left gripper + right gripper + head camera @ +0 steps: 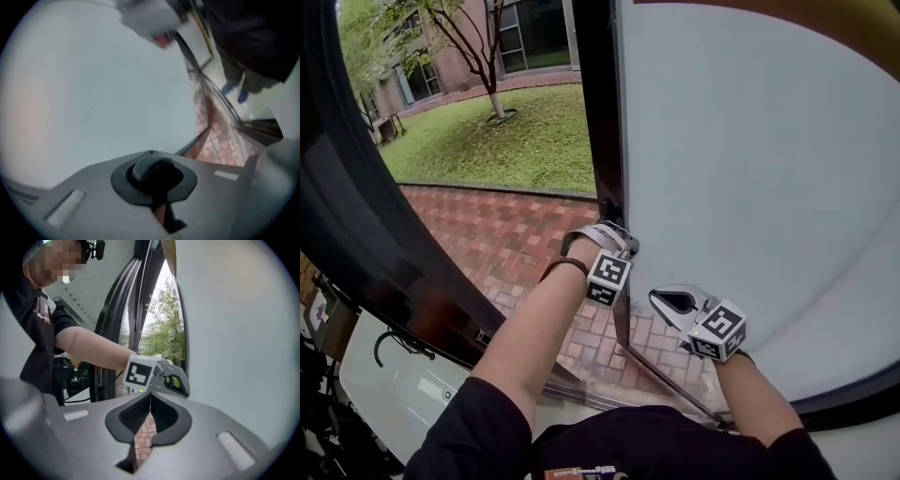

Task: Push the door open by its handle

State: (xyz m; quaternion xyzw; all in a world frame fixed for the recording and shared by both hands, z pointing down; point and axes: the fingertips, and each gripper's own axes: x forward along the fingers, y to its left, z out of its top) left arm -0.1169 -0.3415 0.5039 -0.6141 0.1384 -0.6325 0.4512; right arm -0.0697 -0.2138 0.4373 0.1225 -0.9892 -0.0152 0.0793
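The door (750,159) is a pale frosted panel with a dark edge (602,112), and it stands swung outward over brick paving. A slim metal bar, the handle (624,345), runs down along that edge; it appears again as the handle (219,93) in the left gripper view. My left gripper (624,242) is shut with nothing in it, its tip against the door's edge just above the bar. In its own view the left gripper (149,153) faces the frosted panel (93,84). My right gripper (660,298) is shut and empty, close to the panel beside the bar. From the right gripper (150,393) I see the left gripper (183,385).
Outside lie red brick paving (506,239) and a lawn with a tree (492,94). A dark curved door frame (366,244) bounds the opening on the left. A white floor or sill (394,394) lies below it. My forearms reach through the gap.
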